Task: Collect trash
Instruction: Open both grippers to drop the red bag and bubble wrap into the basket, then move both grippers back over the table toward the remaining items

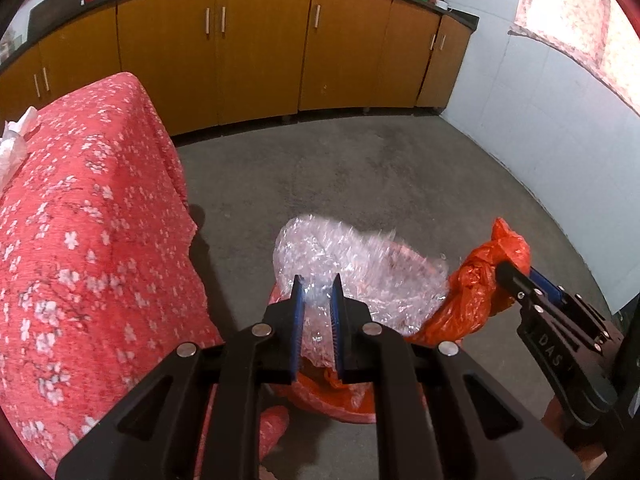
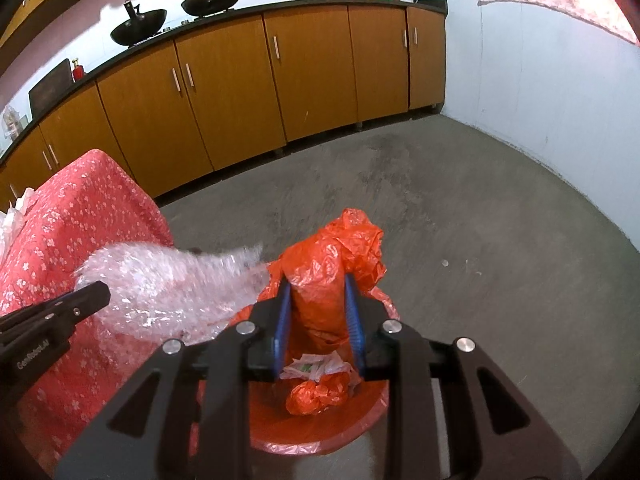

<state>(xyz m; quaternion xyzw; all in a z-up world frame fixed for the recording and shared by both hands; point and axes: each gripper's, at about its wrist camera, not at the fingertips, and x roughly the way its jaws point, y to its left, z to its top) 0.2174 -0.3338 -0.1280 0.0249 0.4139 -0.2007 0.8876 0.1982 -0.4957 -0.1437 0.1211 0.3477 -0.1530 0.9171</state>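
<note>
Far left: a table draped in red cloth with white blossom print (image 1: pixel 80 240); its near-right edge hangs down just beside the work area. Crumpled white plastic scraps (image 1: pixel 14 144) lie at its far-left edge.

Centre: the left gripper (image 1: pixel 318 300) has its 2 blue-padded jaws closed to a narrow gap on a crumpled sheet of clear bubble wrap (image 1: pixel 352 268), which bulges forward and to the right, above the red round plastic bin (image 2: pixel 320 428).

Right: the right gripper (image 2: pixel 318 300) has its 2 jaws a moderate width apart, clamped on a bunched neck of the orange plastic bag (image 2: pixel 332 264) lining the bin. Inside the bin lie white paper scraps (image 2: pixel 316 368) and a wad of orange plastic (image 2: pixel 316 394).

Beyond, far and right of the bin, the grey concrete floor (image 2: pixel 460 200) runs open to the brown wooden cabinets (image 2: pixel 240 92) and the white wall (image 2: pixel 560 92).
</note>
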